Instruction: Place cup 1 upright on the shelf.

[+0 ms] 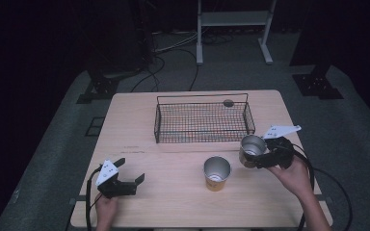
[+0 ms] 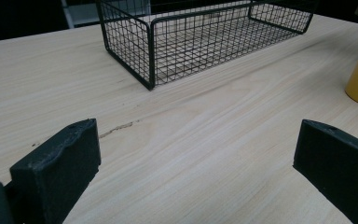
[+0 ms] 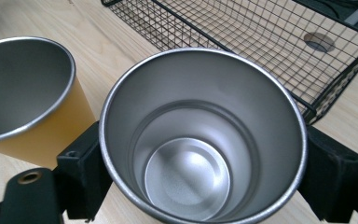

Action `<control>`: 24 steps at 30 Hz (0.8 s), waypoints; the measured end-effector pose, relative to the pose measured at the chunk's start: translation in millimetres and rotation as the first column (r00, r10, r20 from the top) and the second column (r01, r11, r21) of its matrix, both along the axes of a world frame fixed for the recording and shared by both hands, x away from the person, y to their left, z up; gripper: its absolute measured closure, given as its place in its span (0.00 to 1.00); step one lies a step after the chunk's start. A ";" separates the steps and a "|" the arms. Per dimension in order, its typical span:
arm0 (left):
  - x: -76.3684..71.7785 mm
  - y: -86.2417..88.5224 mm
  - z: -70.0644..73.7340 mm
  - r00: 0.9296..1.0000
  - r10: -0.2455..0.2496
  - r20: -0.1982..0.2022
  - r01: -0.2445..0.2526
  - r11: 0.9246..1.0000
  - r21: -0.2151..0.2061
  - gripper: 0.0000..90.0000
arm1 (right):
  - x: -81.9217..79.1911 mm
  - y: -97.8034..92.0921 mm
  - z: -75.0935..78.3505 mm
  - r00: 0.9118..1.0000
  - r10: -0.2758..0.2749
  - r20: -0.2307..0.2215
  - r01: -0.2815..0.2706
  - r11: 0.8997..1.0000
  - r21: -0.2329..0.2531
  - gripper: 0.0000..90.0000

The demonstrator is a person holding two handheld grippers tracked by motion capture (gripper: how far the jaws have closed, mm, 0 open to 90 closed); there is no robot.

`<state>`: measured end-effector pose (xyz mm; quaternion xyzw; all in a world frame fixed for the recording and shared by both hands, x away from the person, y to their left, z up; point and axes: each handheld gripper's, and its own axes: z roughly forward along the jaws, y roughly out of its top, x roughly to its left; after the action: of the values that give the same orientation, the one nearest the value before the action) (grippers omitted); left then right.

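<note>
1. At the right side of the desk (image 1: 139,197), my right hand-held gripper (image 1: 262,156) was clamped across the body of the steel cup (image 1: 251,148), one jaw on each side below the rim. The cup sat upright, mouth up and empty, just in front of the wire basket's (image 1: 201,120) near right corner.
2. I could not tell from these views whether the cup rested on the desk or hung just above it.
3. Beside it, toward the middle of the desk, stood the yellow cup (image 1: 217,174) with a metal lining, upright and apart from either gripper.
4. My left hand-held gripper (image 1: 130,180) was low at the near left of the desk, jaws spread wide and holding nothing.
5. Handling judgement: the steel cup looked light, rigid and not fragile, but its smooth, tapering wall seemed likely to slip in the jaws.
6. Best hold, as I judged it: across the widest part near the rim, kept level, with firm steady pressure rather than a hard squeeze.
</note>
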<state>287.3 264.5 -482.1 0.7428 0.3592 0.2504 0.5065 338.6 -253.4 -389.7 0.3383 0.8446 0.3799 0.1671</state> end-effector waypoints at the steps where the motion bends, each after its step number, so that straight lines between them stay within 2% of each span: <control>1: 0.1 0.0 0.0 1.000 0.000 -0.001 0.000 1.000 0.000 0.00 | 2.0 2.4 2.8 1.000 0.009 0.001 -0.009 1.000 -0.008 0.17; 14: 0.1 0.0 0.0 1.000 -0.002 -0.001 0.002 1.000 0.003 0.00 | 10.4 2.2 19.4 1.000 0.020 0.008 -0.020 1.000 -0.010 0.17; 24: 0.0 -0.2 -0.2 1.000 -0.001 0.000 0.001 1.000 0.002 0.00 | 24.0 -0.9 27.3 1.000 0.017 -0.015 -0.017 1.000 -0.005 0.17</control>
<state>287.3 264.3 -482.3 0.7437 0.3584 0.2503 0.5058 362.6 -254.3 -362.4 0.3333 0.8496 0.3768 0.1585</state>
